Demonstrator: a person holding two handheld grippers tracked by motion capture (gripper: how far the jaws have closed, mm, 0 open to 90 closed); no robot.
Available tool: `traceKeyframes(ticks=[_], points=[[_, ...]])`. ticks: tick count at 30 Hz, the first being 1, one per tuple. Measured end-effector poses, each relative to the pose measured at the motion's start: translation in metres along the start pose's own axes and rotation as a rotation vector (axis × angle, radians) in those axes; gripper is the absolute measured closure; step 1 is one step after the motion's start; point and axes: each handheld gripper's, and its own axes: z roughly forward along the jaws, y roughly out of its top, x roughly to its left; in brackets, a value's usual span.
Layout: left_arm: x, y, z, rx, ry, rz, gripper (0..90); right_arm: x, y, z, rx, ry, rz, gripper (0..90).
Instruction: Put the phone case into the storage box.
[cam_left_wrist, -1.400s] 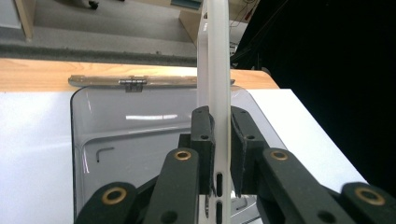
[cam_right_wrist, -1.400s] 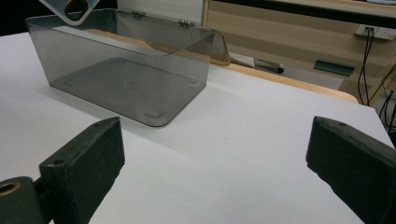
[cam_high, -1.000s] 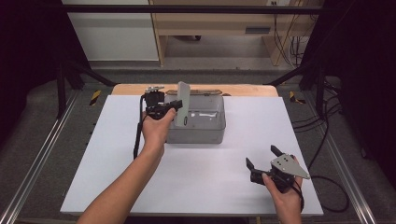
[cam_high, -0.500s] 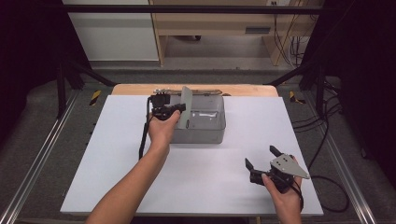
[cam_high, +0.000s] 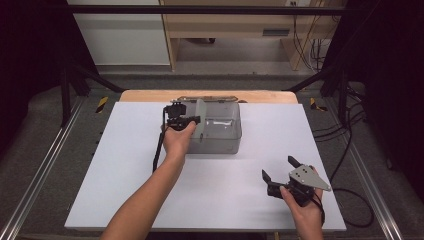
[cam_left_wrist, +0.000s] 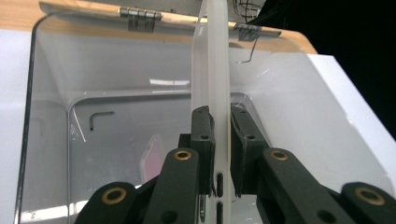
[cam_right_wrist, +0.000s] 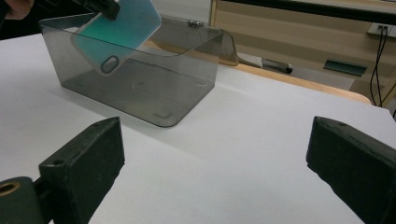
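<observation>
A thin plastic card (cam_left_wrist: 211, 70) stands on edge, clamped between the left gripper's (cam_left_wrist: 219, 154) jaws just over the open clear box (cam_high: 226, 142) — its long axis points toward the hinged far wall. The box lies directly below it. The right gripper (cam_high: 280, 172) rests well apart near the table's (cam_high: 125, 150) front edge, jaws spread and empty.
</observation>
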Motion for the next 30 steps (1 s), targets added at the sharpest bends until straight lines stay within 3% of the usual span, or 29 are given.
traceKeyframes(ticks=[7,19,30], points=[[0.007,-0.006,0.008,0.036,0.013,-0.006,81.0,-0.001,0.0,0.0,0.002,-0.001,0.002,4.6],[0.015,-0.006,0.013,0.058,0.026,-0.025,80.9,-0.001,-0.001,0.001,0.009,0.005,0.003,4.6],[0.021,-0.003,0.015,0.06,0.082,-0.003,79.0,-0.001,-0.002,0.004,0.024,0.004,0.009,4.6]])
